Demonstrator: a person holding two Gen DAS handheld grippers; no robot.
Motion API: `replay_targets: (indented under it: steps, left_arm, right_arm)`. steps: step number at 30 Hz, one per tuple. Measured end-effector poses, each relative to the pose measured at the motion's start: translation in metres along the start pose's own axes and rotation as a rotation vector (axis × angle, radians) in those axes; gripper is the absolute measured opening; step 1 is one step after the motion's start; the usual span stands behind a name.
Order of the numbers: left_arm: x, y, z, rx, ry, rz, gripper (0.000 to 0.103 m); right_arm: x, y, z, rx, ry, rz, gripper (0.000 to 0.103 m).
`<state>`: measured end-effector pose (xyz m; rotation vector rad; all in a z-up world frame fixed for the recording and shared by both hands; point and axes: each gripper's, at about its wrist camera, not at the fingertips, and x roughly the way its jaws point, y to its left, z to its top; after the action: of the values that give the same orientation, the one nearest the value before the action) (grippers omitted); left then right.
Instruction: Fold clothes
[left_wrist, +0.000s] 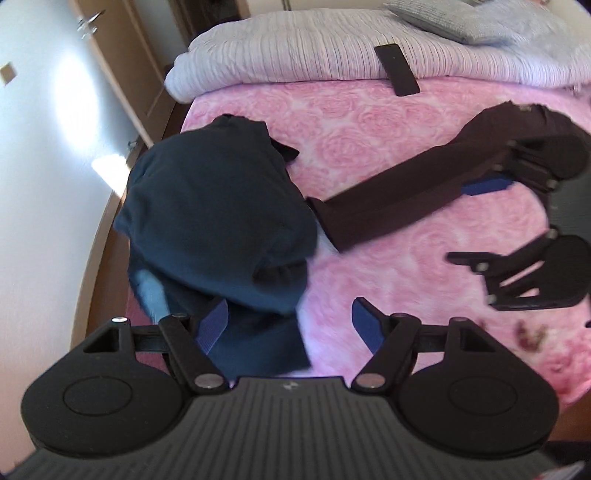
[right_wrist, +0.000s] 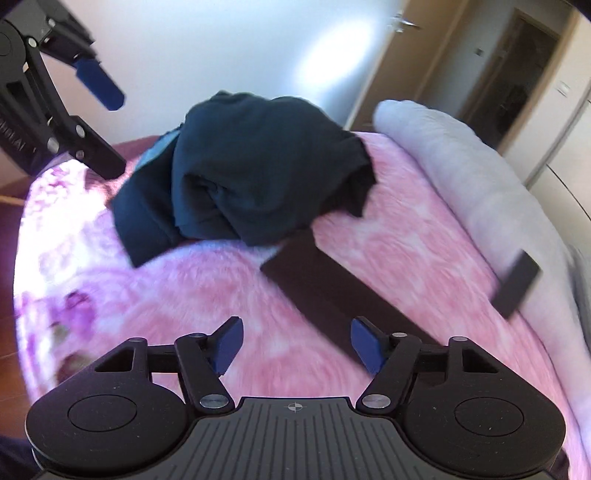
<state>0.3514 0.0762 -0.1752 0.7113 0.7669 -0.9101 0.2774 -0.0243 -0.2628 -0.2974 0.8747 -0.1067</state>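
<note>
Left wrist view: the left claw hangs with its blue-padded jaws spread wide and nothing pinched. A crumpled heap of dark teal clothes lies on the pink rose-patterned bed cover just ahead of the claw, its near edge reaching down between the jaws and covering part of the left pad. Ahead and to the right of the claw, a folded dark brown garment stretches as a long flat strip, its near end just beside the teal heap. The right claw comes in from the right edge, jaws apart, its upper finger over the far part of the brown strip. Farther ahead a rolled pale striped quilt lies across the bed, with a flat black rectangular object resting on its edge.

Right wrist view: the right claw is spread too, empty. The brown garment runs from just ahead of it down toward its right pad, whether touching cannot be told through the blur. The teal heap sits farther ahead. The left claw shows at upper left, jaws apart, near the heap's left side.
</note>
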Motion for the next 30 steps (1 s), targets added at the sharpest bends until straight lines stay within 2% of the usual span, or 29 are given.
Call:
replay_targets:
  steps: [3,6,10,12,14,15,16,19,24,27,30]
  left_arm:
    - [0.030,0.012,0.003,0.017,-0.036,0.004,0.071]
    - [0.053,0.019,0.005,-0.005,-0.046,-0.007,0.071]
    - [0.074,0.026,0.006,-0.039,-0.027,-0.022,0.071]
    - [0.080,0.030,0.005,-0.051,-0.016,-0.024,0.071]
    - [0.083,0.032,0.005,-0.057,-0.007,-0.023,0.071]
    - [0.084,0.033,0.005,-0.055,-0.005,-0.020,0.071]
    - [0.084,0.034,0.006,-0.053,-0.004,-0.018,0.071]
    - [0.084,0.031,0.012,-0.037,-0.008,-0.028,0.071]
    - [0.092,-0.001,0.037,0.048,-0.039,-0.105,0.071]
    - [0.098,-0.045,0.062,0.129,-0.081,-0.190,0.071]
    - [0.097,-0.101,0.086,0.180,-0.123,-0.267,0.071]
  right_arm:
    - [0.056,0.008,0.011,-0.076,0.007,-0.011,0.067]
    - [0.106,0.018,0.016,-0.163,0.029,-0.030,0.053]
    - [0.153,0.029,0.011,-0.290,0.079,-0.062,0.053]
    - [0.160,0.026,0.012,-0.297,0.069,-0.061,0.053]
    - [0.166,0.022,0.014,-0.294,0.052,-0.058,0.027]
    - [0.169,0.020,0.015,-0.293,0.044,-0.056,0.008]
    - [0.171,0.018,0.016,-0.292,0.035,-0.055,0.006]
    - [0.154,-0.006,0.029,-0.191,0.003,-0.068,0.006]
    - [0.087,-0.083,0.042,0.064,-0.149,-0.112,0.006]
    - [0.045,-0.144,0.033,0.235,-0.213,-0.163,0.006]
    - [0.000,-0.205,0.007,0.372,-0.274,-0.219,0.006]
